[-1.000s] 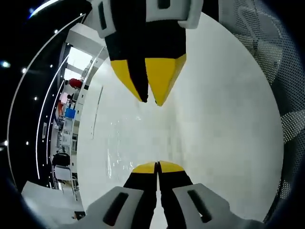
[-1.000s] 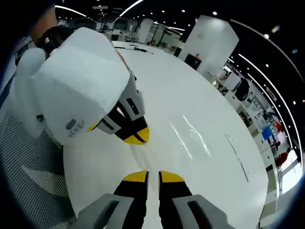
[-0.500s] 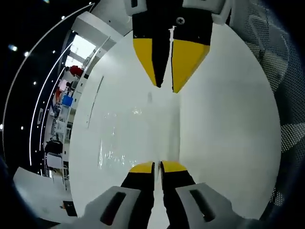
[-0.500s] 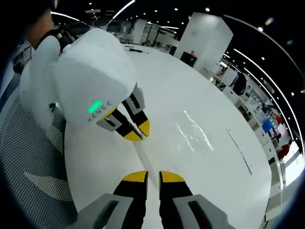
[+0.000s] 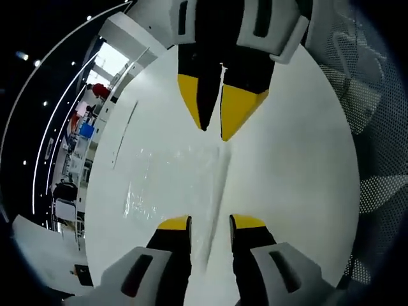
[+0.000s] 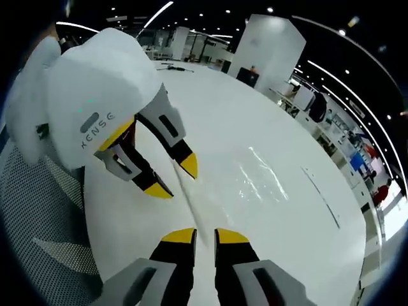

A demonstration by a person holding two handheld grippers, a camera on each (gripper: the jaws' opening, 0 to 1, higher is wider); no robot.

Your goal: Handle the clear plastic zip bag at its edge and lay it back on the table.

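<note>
With the clear plastic zip bag (image 5: 185,185) lying flat near the white surface (image 5: 299,166) edge, the left gripper (image 5: 210,222) stands spread, apparently releasing, while the right gripper (image 6: 204,236) pinches the bag's edge, next needing release.

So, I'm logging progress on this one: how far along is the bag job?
The clear zip bag lies flat on the white table, so laying it down looks done. In hand is the release: the left gripper has its jaws apart over the bag's edge, while the right gripper looks nearly shut at that edge; whether it grips is unclear. Left: letting go and pulling both away.
</note>
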